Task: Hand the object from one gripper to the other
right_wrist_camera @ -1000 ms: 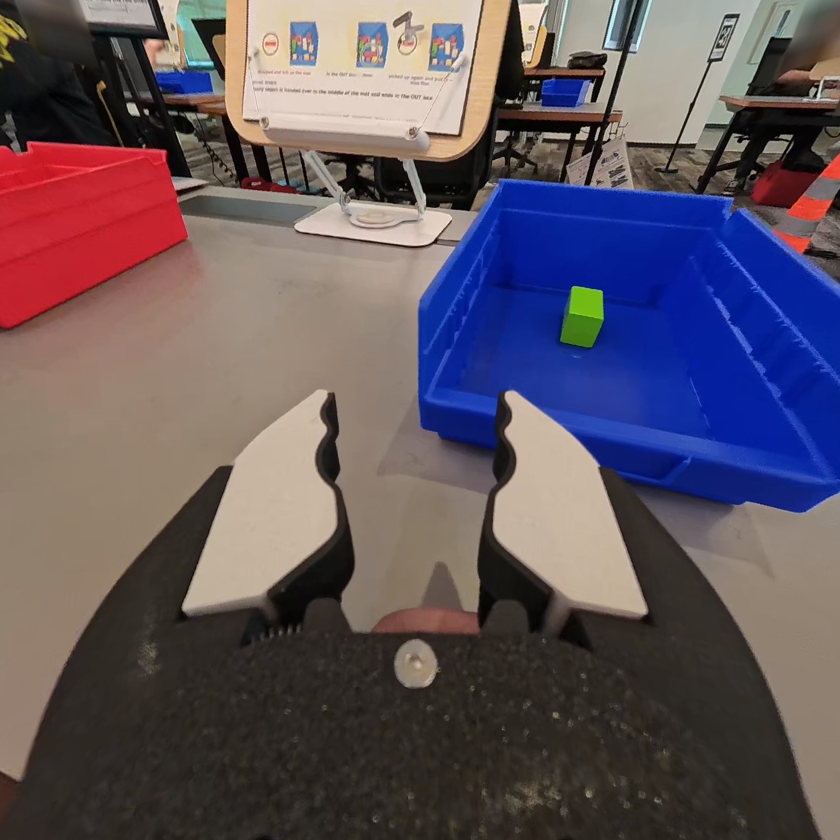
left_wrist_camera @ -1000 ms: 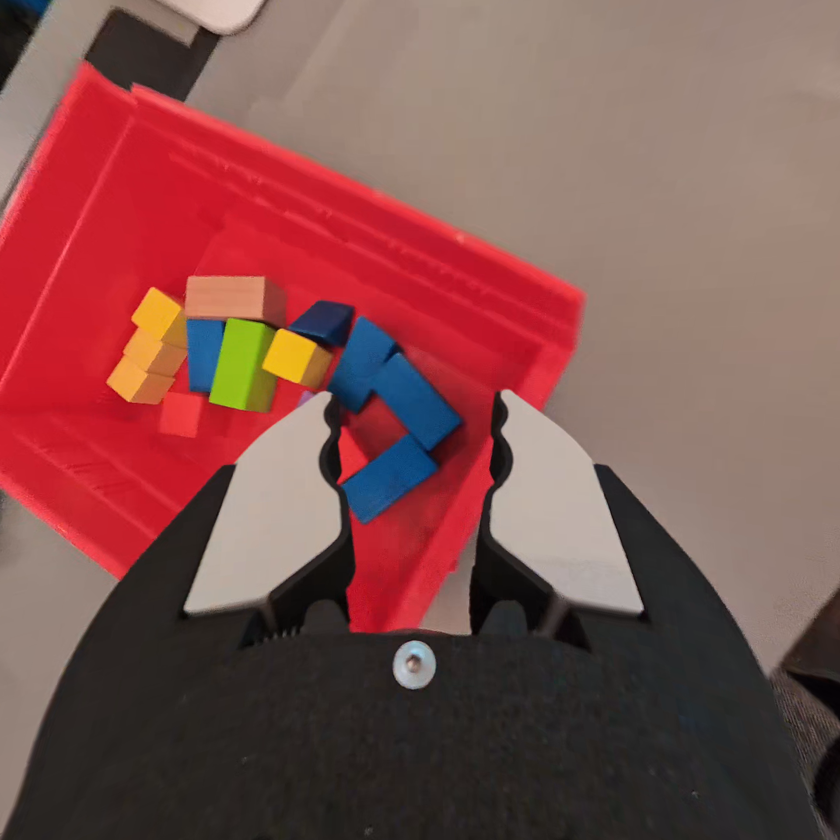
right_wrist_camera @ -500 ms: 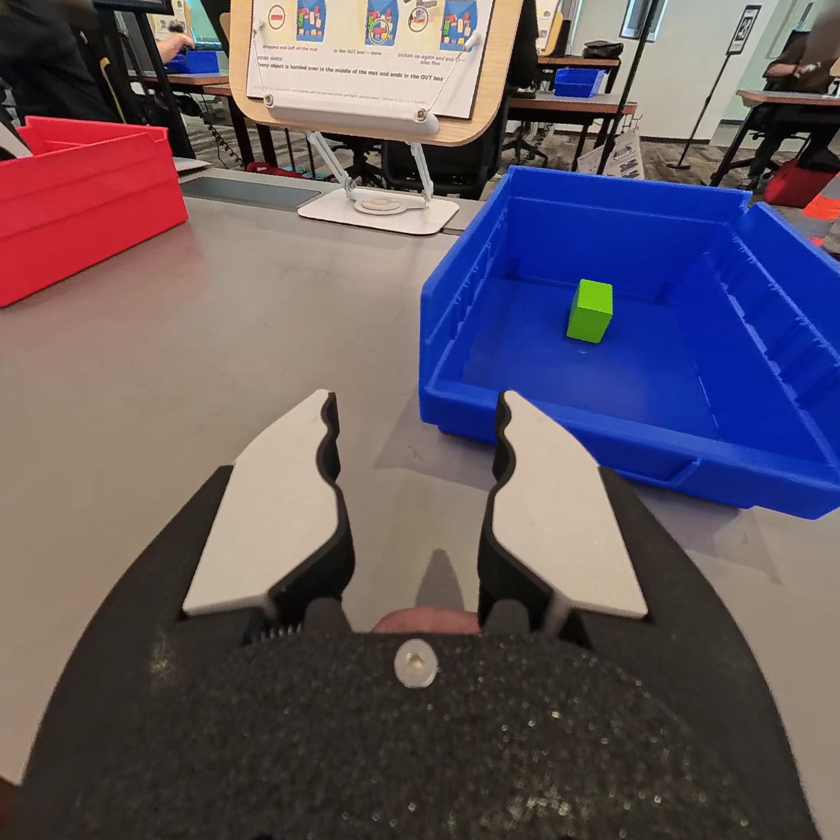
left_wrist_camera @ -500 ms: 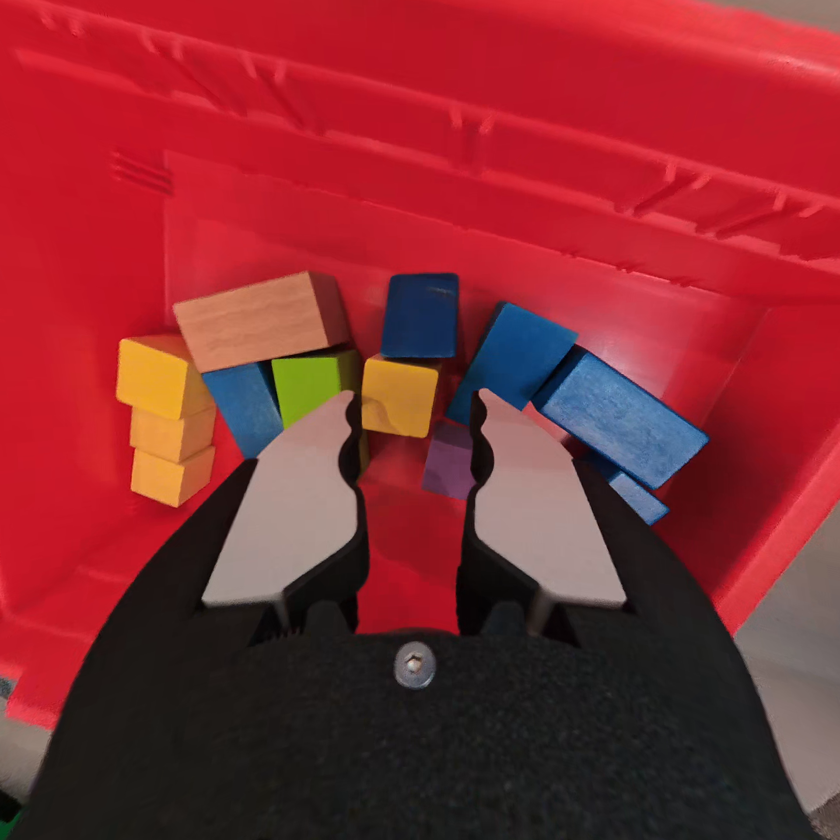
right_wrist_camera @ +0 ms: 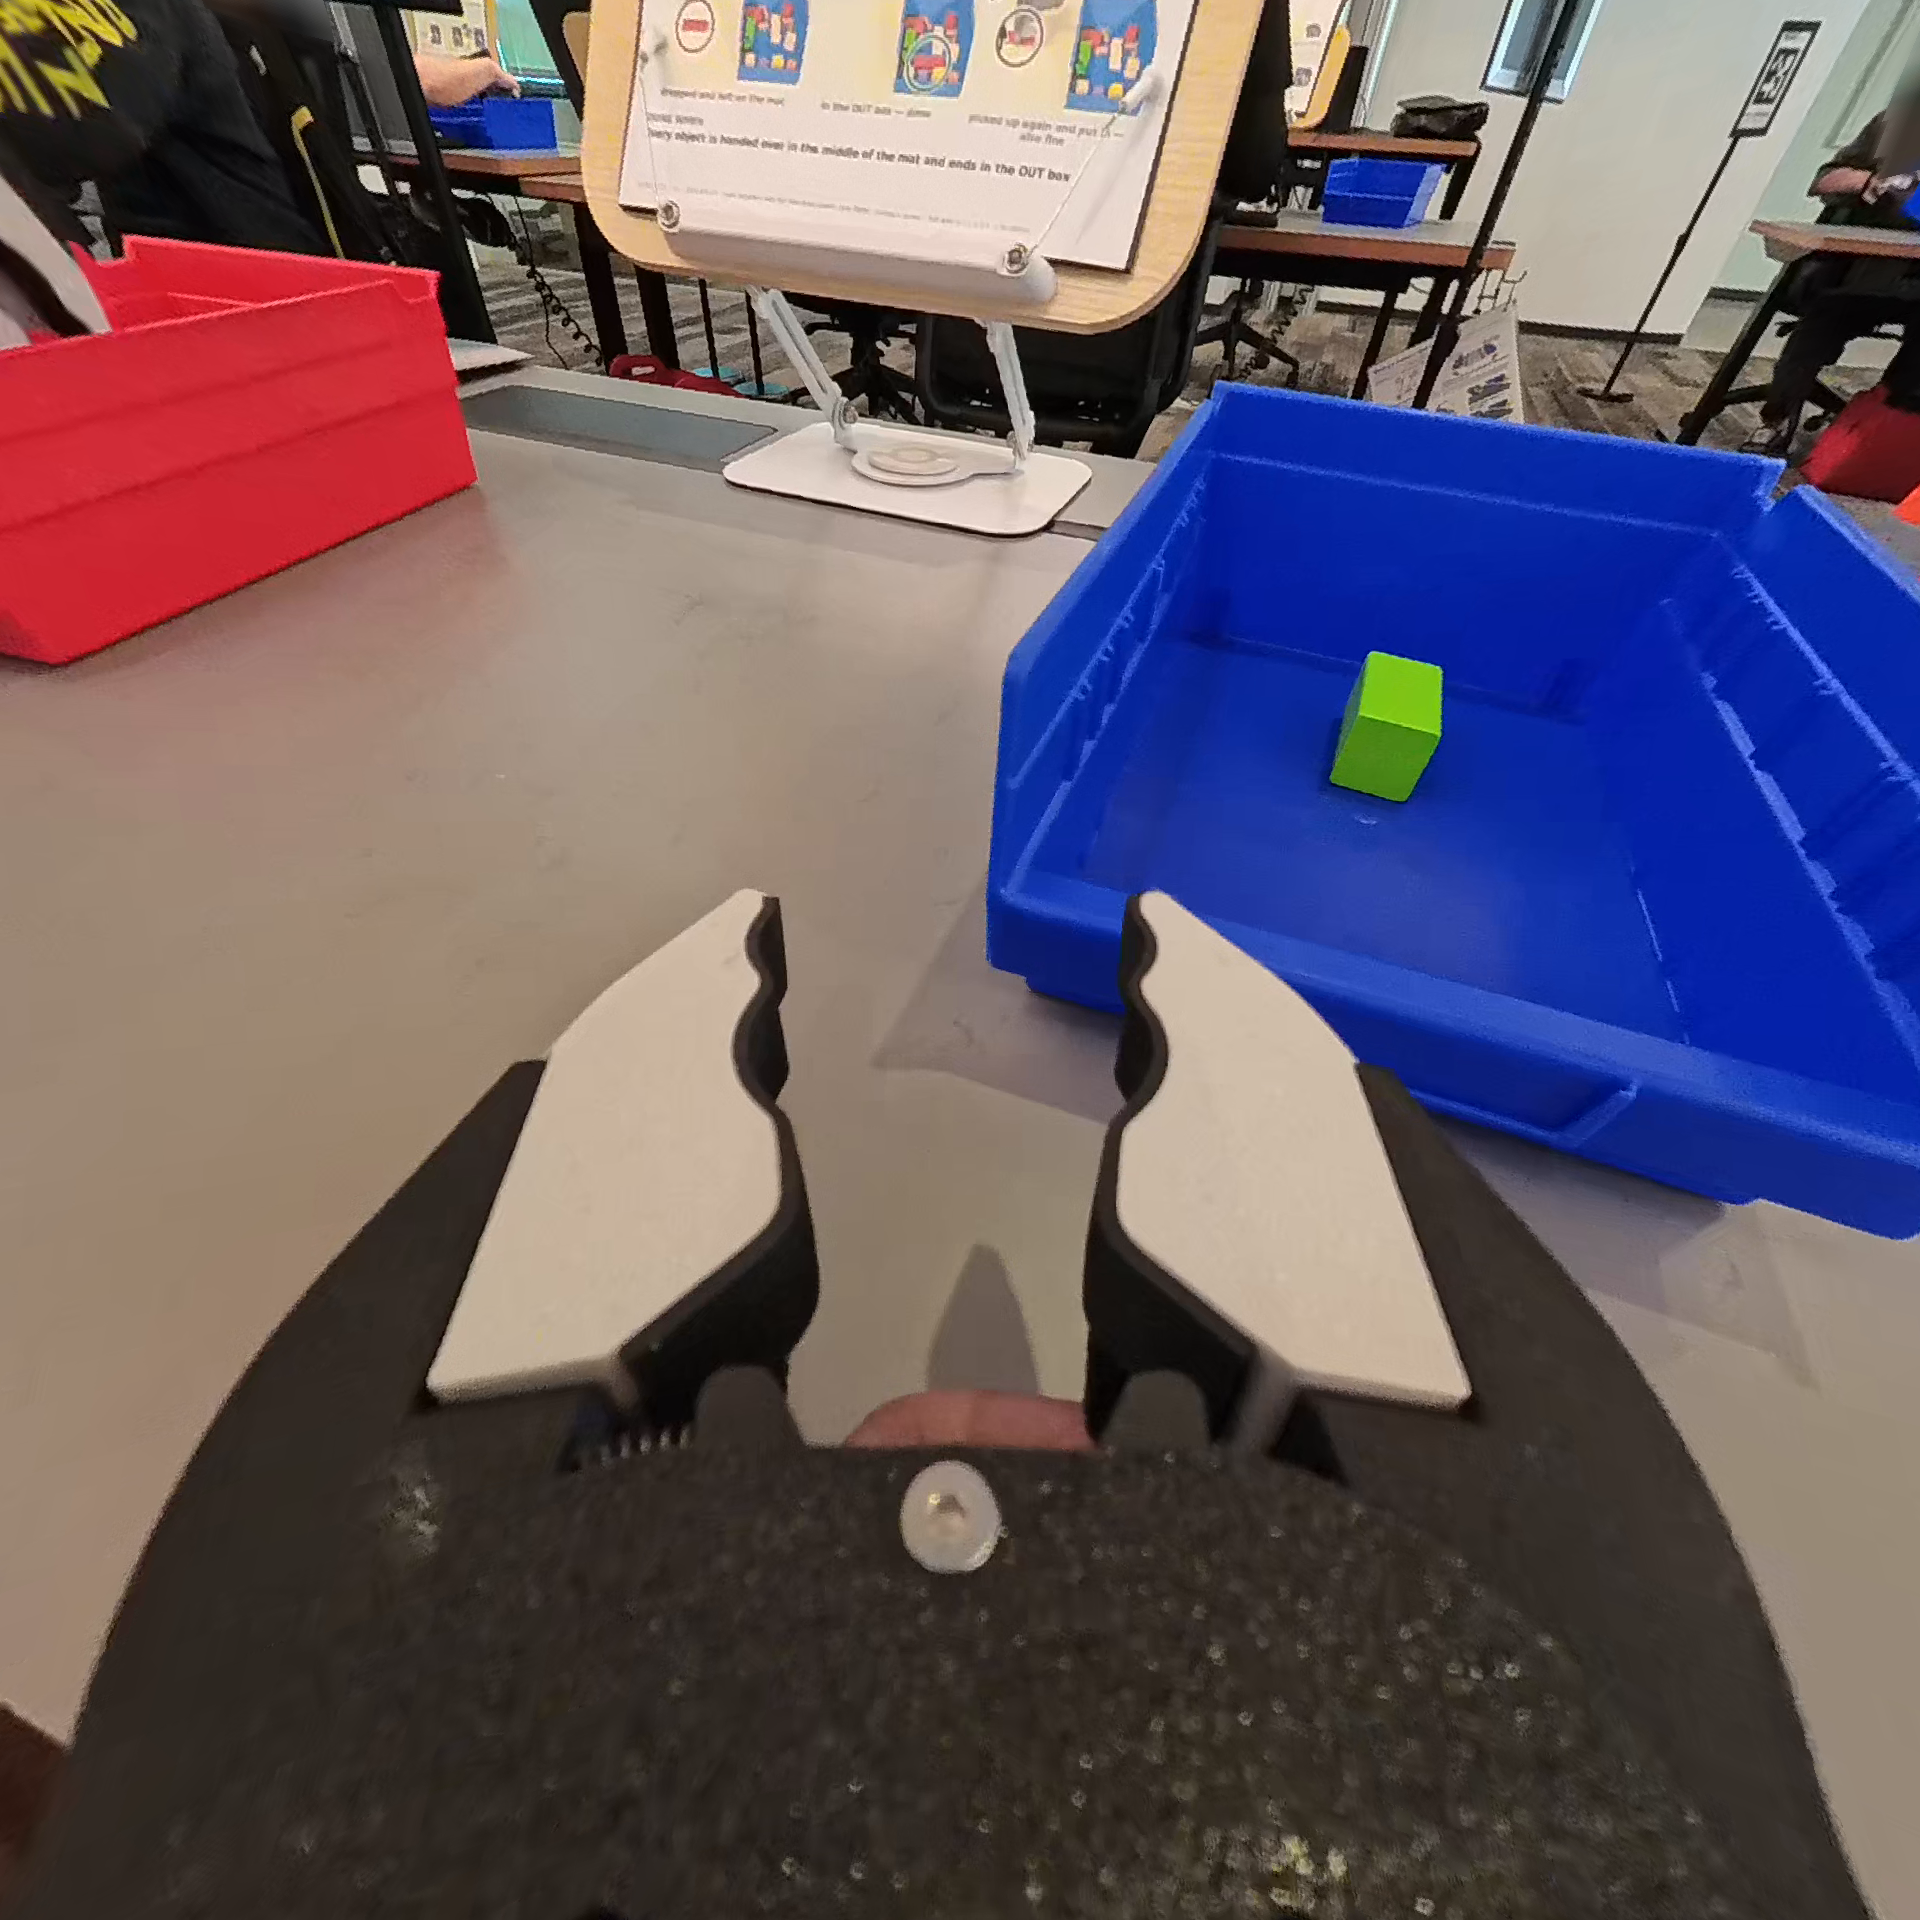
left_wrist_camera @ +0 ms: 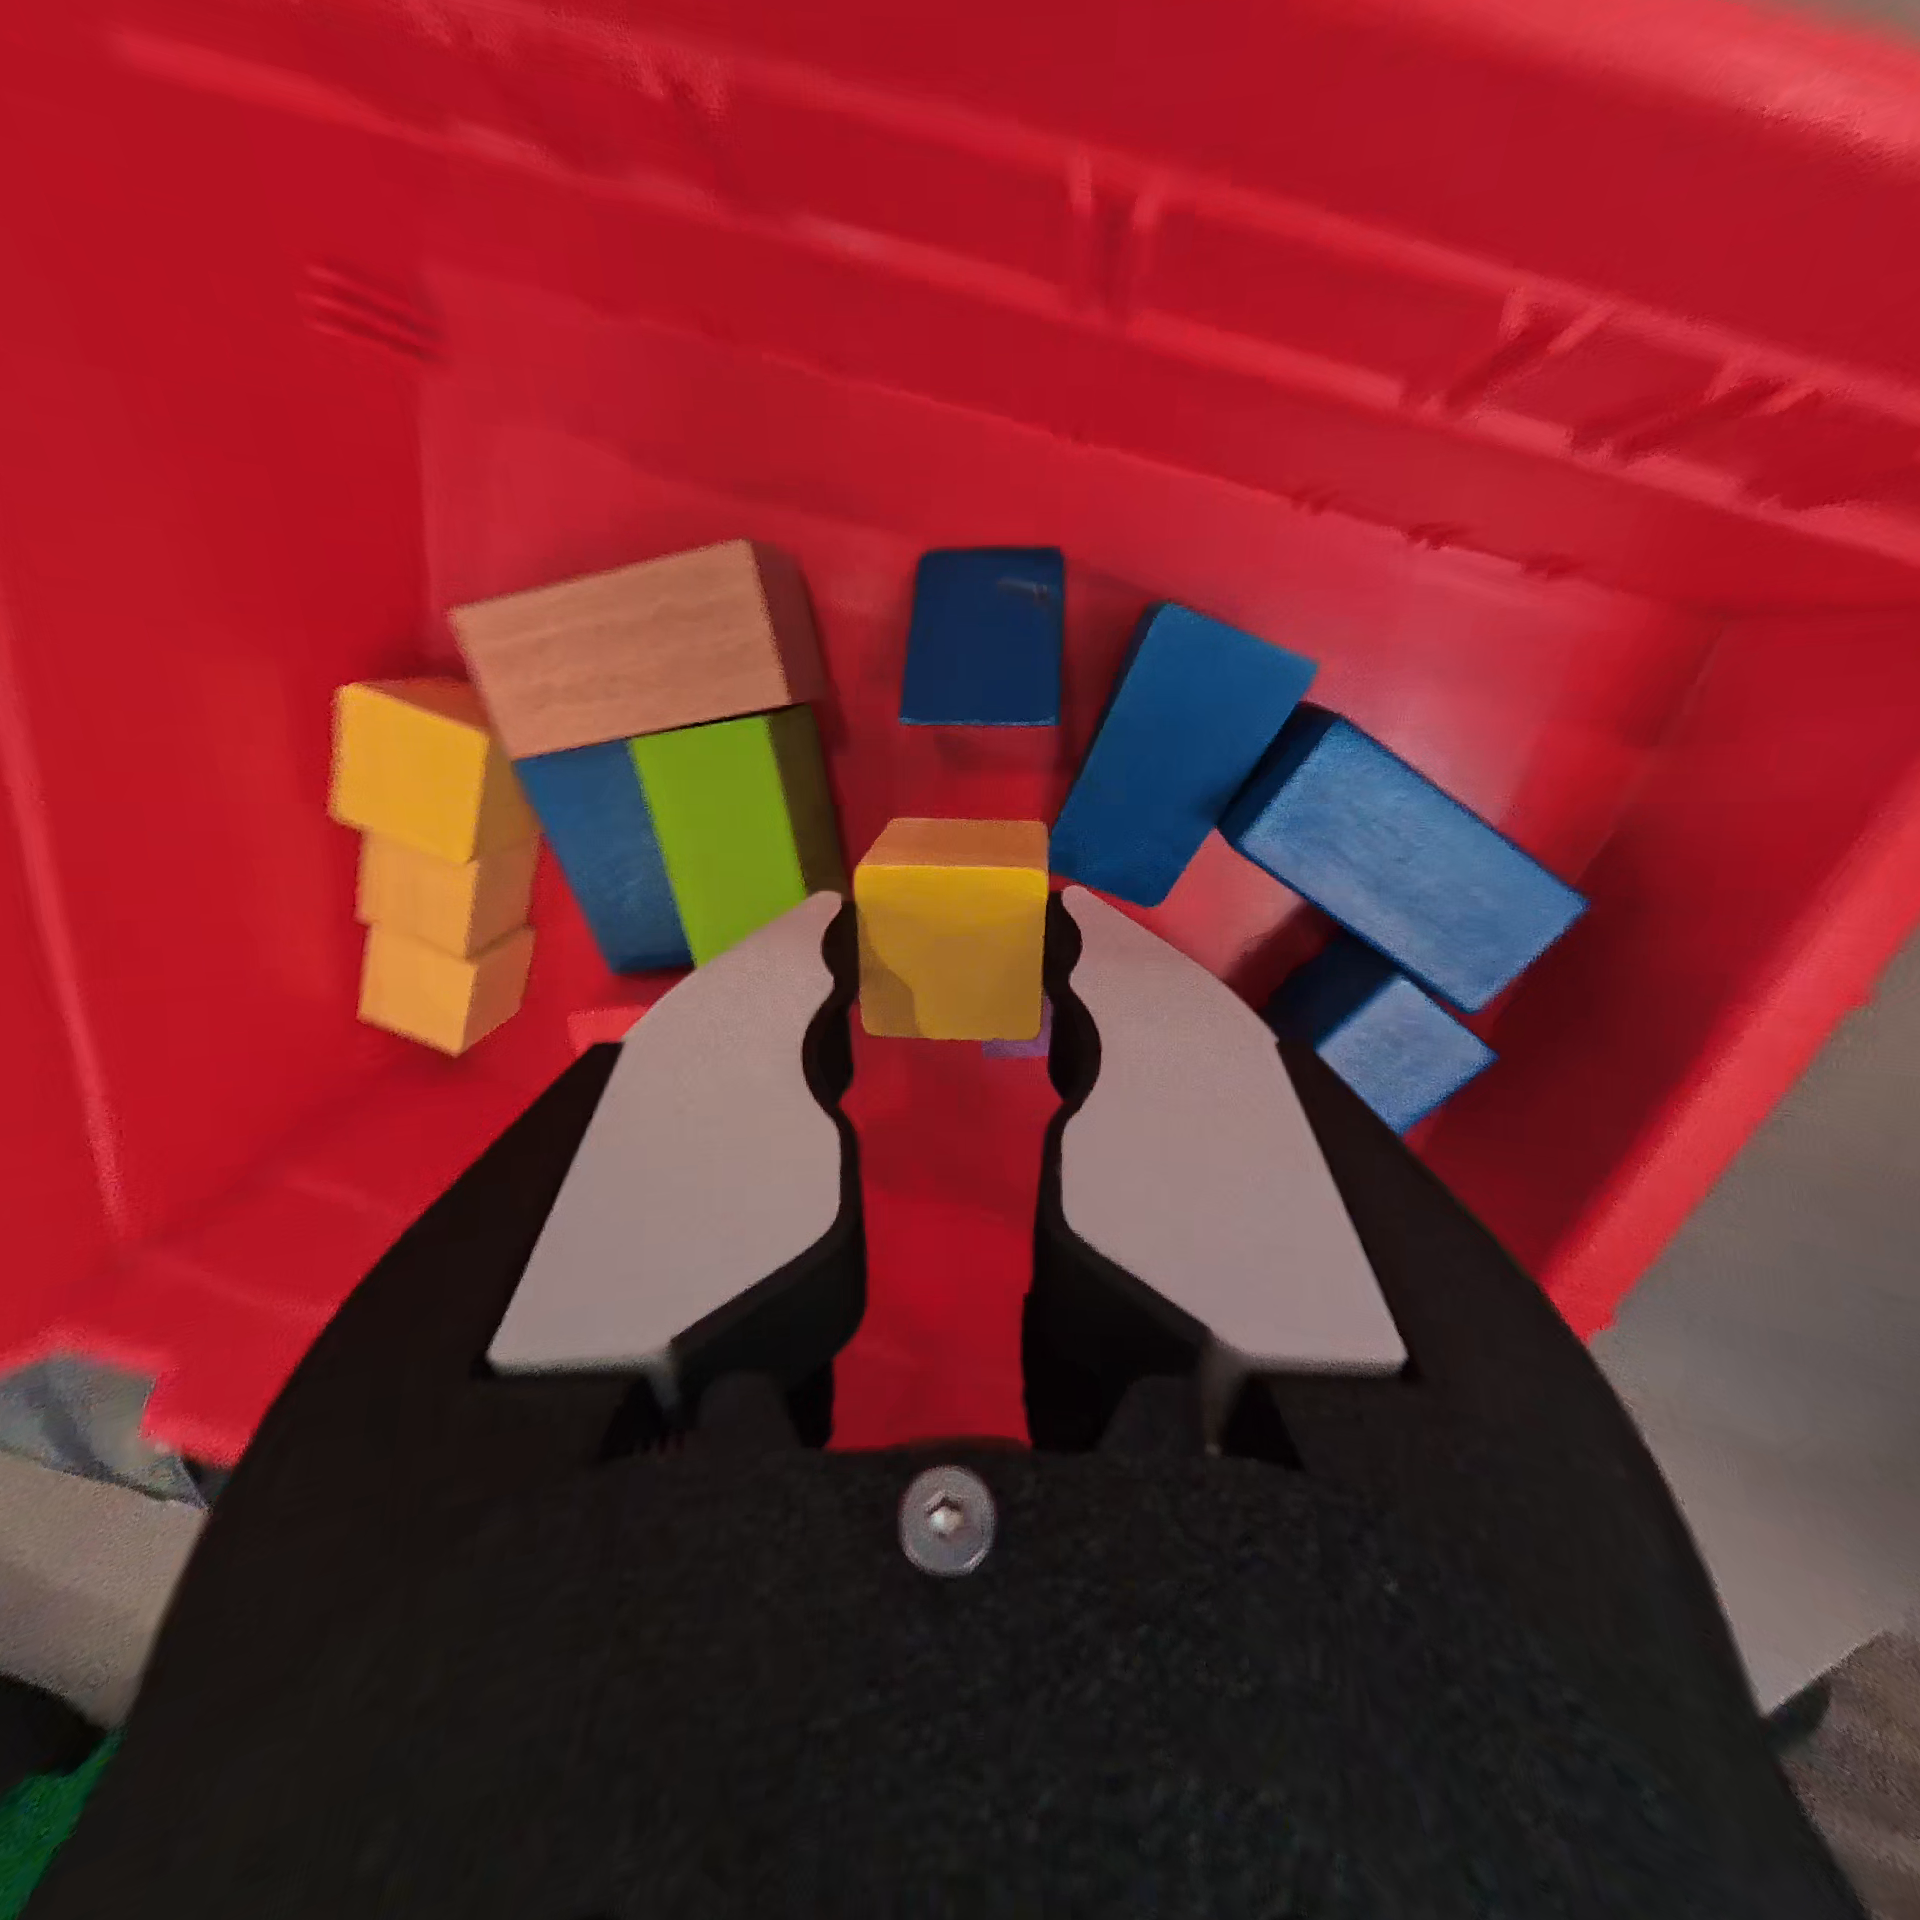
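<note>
My left gripper [left_wrist_camera: 951, 914] is inside the red bin [left_wrist_camera: 935, 312], shut on a yellow cube [left_wrist_camera: 951, 945] held between its fingertips. The cube sits just above the bin floor and partly hides a purple block [left_wrist_camera: 1018, 1047]. My right gripper [right_wrist_camera: 951, 914] is open and empty over the grey table [right_wrist_camera: 520, 779], left of the blue bin [right_wrist_camera: 1351, 1029]. A green cube [right_wrist_camera: 1387, 727] lies in the blue bin. The red bin also shows at the far left in the right wrist view [right_wrist_camera: 229, 436].
Around the held cube lie a wooden block [left_wrist_camera: 623, 634], a green block [left_wrist_camera: 727, 831], several blue blocks [left_wrist_camera: 1184, 748] and stacked orange-yellow cubes [left_wrist_camera: 426, 831]. A sheet on a wooden stand [right_wrist_camera: 894, 135] stands at the table's far edge. People and desks are behind.
My left gripper dropped into the red bin, closed on the yellow cube and has raised it slightly. The right gripper stayed open, with its view shifting a little.
</note>
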Motion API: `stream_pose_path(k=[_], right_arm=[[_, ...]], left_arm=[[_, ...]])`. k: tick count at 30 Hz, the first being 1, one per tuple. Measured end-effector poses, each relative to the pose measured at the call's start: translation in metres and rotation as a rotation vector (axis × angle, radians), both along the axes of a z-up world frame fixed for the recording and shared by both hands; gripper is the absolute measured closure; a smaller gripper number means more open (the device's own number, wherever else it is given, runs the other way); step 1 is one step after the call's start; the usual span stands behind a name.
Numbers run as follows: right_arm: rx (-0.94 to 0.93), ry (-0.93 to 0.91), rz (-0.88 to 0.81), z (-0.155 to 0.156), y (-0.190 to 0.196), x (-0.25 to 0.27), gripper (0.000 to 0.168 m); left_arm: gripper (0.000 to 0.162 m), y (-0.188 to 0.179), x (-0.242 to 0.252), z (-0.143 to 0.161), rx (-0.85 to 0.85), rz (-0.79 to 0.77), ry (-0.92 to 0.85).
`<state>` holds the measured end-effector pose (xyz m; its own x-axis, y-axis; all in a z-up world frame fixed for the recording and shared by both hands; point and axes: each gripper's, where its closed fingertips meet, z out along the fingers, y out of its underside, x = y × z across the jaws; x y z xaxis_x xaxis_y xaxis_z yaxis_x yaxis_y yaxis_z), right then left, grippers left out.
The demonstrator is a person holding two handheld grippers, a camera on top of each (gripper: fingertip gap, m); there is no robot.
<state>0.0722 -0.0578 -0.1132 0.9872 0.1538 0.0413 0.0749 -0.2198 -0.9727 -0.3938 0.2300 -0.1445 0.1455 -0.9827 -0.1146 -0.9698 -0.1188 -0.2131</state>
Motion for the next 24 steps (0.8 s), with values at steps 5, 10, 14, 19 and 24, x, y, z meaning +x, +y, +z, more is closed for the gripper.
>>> stream_pose_path(k=[5, 10, 14, 19, 24], right_arm=[[0.041, -0.116, 0.085, 0.008, 0.004, -0.012, 0.108], [0.133, -0.248, 0.355, 0.031, 0.029, -0.075, 0.107], [0.2, -0.232, 0.587, 0.06, 0.057, -0.139, 0.107], [0.246, -0.238, 0.75, 0.083, 0.092, -0.196, 0.107], [0.298, -0.206, 0.768, 0.097, 0.103, -0.201, 0.128]], left_arm=[[0.128, -0.021, 0.028, 0.068, -0.126, 0.272, -0.451], [0.128, -0.068, 0.095, 0.117, -0.444, 0.5, -0.886], [0.128, -0.116, 0.166, 0.131, -0.787, 0.58, -1.039], [0.128, -0.171, 0.246, 0.134, -1.113, 0.552, -1.096], [0.128, -0.2, 0.283, 0.139, -1.244, 0.507, -1.125]])
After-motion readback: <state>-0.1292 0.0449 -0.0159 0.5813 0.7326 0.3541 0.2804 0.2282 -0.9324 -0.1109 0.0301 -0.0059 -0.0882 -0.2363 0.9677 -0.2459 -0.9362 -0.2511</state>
